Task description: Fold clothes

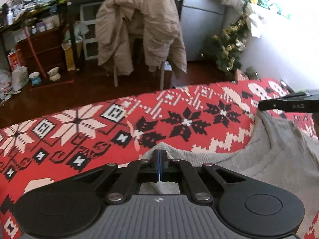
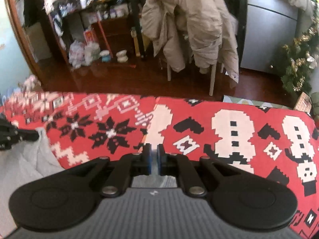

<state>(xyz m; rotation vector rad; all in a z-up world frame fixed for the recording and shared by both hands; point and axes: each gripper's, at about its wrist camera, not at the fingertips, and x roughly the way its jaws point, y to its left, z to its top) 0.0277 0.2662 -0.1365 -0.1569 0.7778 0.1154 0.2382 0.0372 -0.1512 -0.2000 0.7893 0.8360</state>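
The largest thing in view is the bed, covered by a red blanket (image 1: 179, 107) patterned with black and white snowflakes and snowmen; it serves as the flat working surface for the folding. Beyond its far edge are a wooden floor and a chair draped with a beige jacket (image 1: 139, 25), cluttered shelves to the left, a grey fridge (image 1: 201, 16) and a small decorated tree (image 1: 229, 49) to the right, none of which belongs to the job.

On the blanket lies the grey garment (image 1: 279, 149), near the bed's near edge and between the two tools. It is bunched instead of lying flat, with a raised ridge running toward the right tool, which suggests that it is being lifted by two points so an edge can be carried over.

The left claw (image 1: 159, 157) has its fingers pressed together, only a thin blue line of padding showing between them, and a peak of grey cloth rises right at the tips, so it appears to be pinching the garment. The right claw (image 2: 153, 155) shows a narrow gap between its blue pads; grey fabric is visible beneath the fingers, but whether cloth is caught in that gap cannot be told. From the left camera its tip sits at the top of the cloth's ridge.
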